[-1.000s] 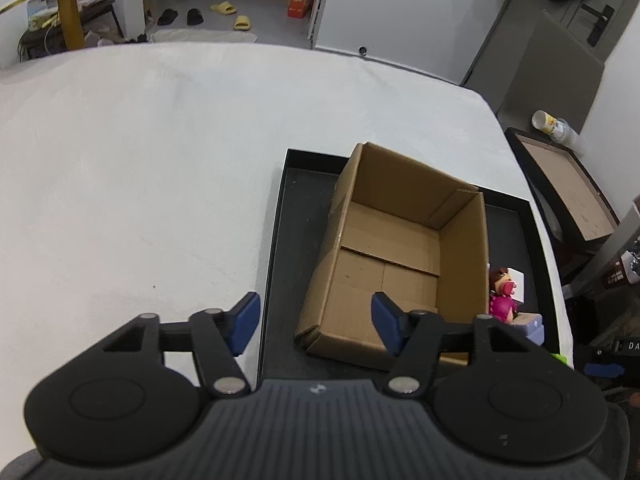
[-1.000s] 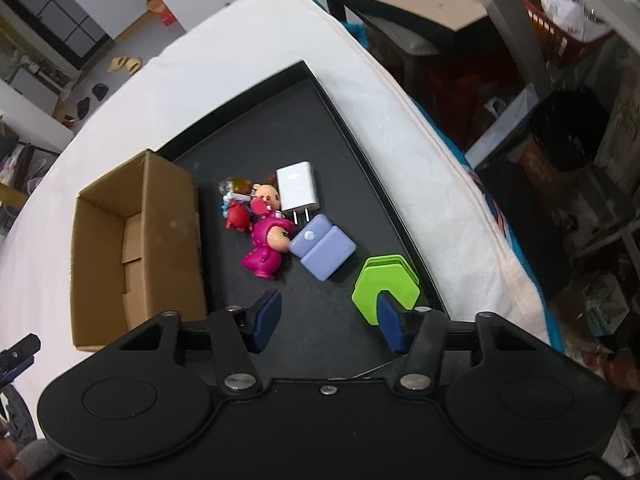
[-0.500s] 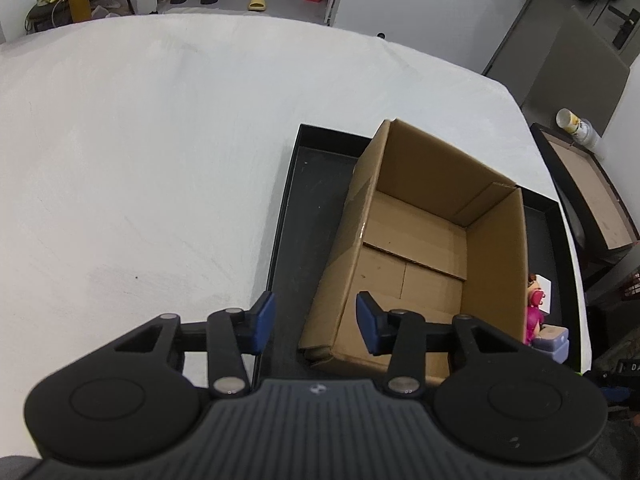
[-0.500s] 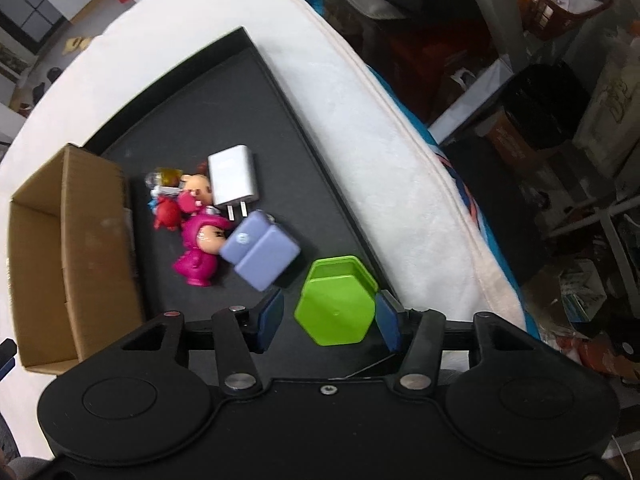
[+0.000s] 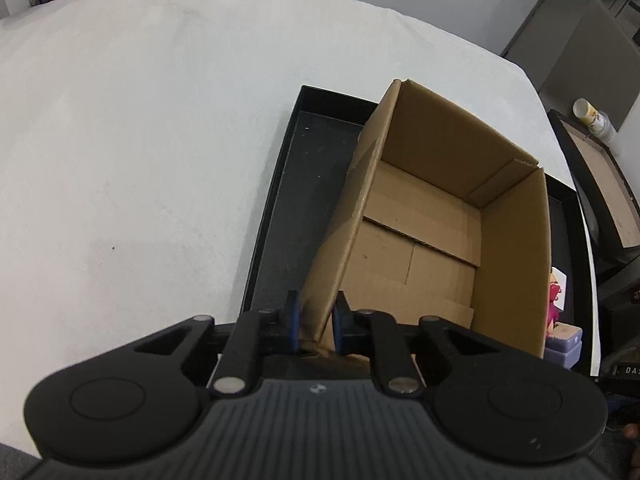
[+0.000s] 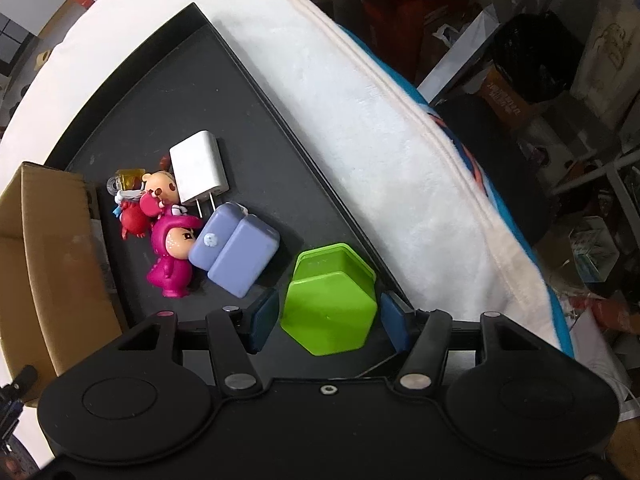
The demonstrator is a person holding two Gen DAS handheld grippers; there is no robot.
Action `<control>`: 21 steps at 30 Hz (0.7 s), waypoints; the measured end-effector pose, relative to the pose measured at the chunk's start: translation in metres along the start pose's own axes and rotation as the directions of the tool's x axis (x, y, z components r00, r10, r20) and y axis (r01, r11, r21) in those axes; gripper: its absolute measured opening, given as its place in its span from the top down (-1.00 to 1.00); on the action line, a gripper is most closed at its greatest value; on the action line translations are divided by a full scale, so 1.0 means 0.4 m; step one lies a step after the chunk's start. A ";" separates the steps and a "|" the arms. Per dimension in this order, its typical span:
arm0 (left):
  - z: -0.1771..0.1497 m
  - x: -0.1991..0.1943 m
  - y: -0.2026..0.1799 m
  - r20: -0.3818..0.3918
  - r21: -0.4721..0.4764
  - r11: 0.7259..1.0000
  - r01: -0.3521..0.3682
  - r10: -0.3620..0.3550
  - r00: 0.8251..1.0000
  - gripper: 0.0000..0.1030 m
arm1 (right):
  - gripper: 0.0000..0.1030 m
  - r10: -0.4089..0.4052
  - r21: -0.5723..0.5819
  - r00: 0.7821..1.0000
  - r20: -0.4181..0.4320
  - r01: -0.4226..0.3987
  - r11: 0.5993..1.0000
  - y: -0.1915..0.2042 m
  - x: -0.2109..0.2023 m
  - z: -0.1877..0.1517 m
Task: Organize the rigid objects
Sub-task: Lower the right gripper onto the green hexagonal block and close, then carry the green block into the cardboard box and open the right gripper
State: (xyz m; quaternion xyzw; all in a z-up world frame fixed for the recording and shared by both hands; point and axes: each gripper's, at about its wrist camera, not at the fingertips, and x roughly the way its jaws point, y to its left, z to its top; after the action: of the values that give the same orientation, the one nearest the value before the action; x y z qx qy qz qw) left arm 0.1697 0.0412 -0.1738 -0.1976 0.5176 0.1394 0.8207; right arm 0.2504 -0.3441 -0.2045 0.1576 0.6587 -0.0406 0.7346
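The left gripper was pinched shut on the near left corner of the cardboard box, one blue pad outside the wall and one inside. The box stood open-topped in the black tray, nothing visible inside it, its long axis running away from the tool. The right gripper had its jaws parted and just widening, straddling the green hexagonal container without clear contact on either side. That container sat at the tray's near right edge. Beyond it lay a lavender case, a magenta figurine and a white charger, its prongs pointing toward the tool.
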 end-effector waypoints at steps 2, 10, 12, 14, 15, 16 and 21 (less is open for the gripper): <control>-0.009 -0.004 -0.003 0.006 -0.001 1.000 -0.001 0.001 1.000 0.72 | 0.02 -0.001 0.002 1.000 -0.005 0.001 1.000 0.002 0.008 0.003; -0.050 -0.021 -0.008 -0.010 -0.016 1.000 0.021 -0.021 1.000 0.73 | 0.04 0.008 -0.029 0.999 0.039 -0.006 1.000 0.013 -0.011 -0.011; -0.060 -0.023 -0.013 -0.011 -0.016 1.000 0.022 -0.023 1.000 0.73 | 0.04 0.018 -0.042 0.999 0.051 -0.016 0.999 0.019 -0.025 -0.017; -0.067 -0.026 -0.013 -0.013 -0.016 1.000 0.025 -0.026 1.000 0.73 | 0.05 0.027 -0.054 0.997 0.066 -0.024 0.998 0.026 -0.037 -0.024; -0.069 -0.028 -0.012 -0.012 -0.016 0.999 0.028 -0.028 1.000 0.73 | 0.05 0.032 -0.061 0.997 0.076 -0.028 0.998 0.030 -0.047 -0.028; -0.071 -0.029 -0.011 -0.011 -0.018 0.999 0.029 -0.029 1.000 0.73 | 0.05 0.039 -0.069 0.996 0.084 -0.033 0.997 0.035 -0.056 -0.032; -0.083 -0.034 -0.001 0.006 -0.022 0.999 0.040 -0.040 0.999 0.72 | 0.06 0.069 -0.105 0.991 0.113 -0.057 0.993 0.064 -0.094 -0.039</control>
State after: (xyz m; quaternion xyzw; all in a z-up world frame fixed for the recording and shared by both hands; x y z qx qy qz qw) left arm 0.1377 0.0251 -0.1743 -0.2167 0.5099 0.1294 0.8224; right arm 0.2374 -0.3211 -0.1645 0.1379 0.6107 0.0072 0.7797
